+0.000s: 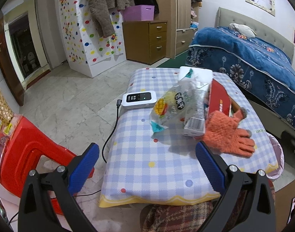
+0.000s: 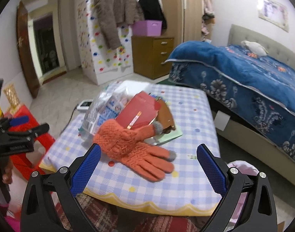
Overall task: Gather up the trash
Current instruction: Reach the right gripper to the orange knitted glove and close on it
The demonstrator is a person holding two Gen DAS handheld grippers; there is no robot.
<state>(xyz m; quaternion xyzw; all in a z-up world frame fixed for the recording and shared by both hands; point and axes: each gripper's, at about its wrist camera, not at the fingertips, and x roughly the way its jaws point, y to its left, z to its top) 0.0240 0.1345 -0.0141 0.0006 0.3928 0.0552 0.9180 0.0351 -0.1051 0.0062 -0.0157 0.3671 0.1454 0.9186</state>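
The orange glove [image 2: 135, 150] covers part of the red box [image 2: 139, 112]. The crinkly snack bag [image 1: 172, 104] hides part of the white box [image 1: 195, 73] behind it. The bag's small words are too blurry to read.

The right gripper [image 2: 148, 166] is hovering with its jaws spread wide over the near edge of the checked table [image 2: 195, 119]. An orange glove [image 2: 135, 148] is lying between and just beyond the jaws, its cuff resting against a red box [image 2: 141, 110] and a clear wrapper [image 2: 103, 110] farther ahead. The left gripper [image 2: 21, 127] is showing far off the left jaw.
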